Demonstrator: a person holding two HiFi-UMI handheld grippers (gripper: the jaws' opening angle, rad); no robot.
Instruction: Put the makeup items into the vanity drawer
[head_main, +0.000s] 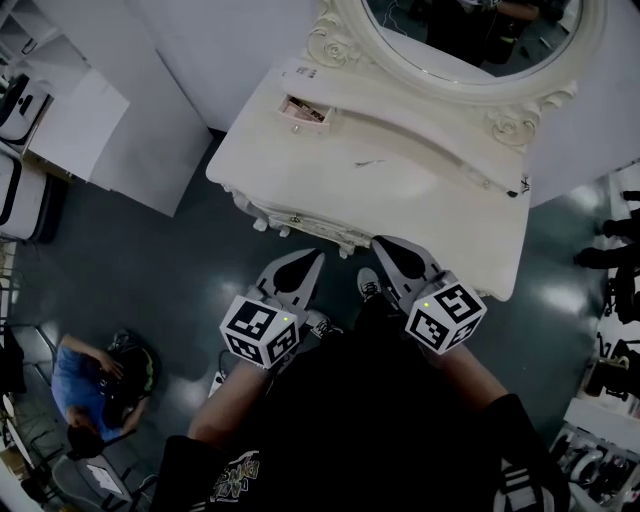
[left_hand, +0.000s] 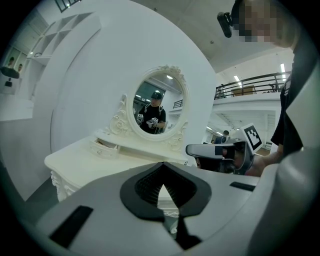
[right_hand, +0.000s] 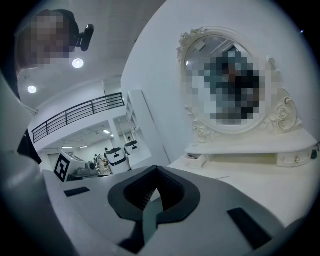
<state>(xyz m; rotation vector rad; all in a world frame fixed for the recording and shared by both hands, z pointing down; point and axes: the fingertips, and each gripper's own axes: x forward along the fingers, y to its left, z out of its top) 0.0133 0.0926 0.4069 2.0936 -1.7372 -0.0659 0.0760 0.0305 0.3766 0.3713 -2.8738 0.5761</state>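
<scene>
The white vanity table (head_main: 430, 215) with an oval mirror (head_main: 470, 40) stands in front of me. On its raised shelf at the left, a small drawer (head_main: 303, 110) is pulled open, with pinkish things inside; it also shows in the left gripper view (left_hand: 104, 146) and the right gripper view (right_hand: 194, 160). My left gripper (head_main: 300, 262) and right gripper (head_main: 385, 247) hang side by side just off the table's front edge, both shut with nothing in them. No makeup items lie loose on the tabletop that I can see.
A small dark object (head_main: 524, 185) sits at the shelf's right end. A person in a blue shirt (head_main: 85, 385) sits on the dark floor at the lower left. White partitions (head_main: 150, 130) stand left of the vanity, and cluttered shelves (head_main: 610, 300) at the right.
</scene>
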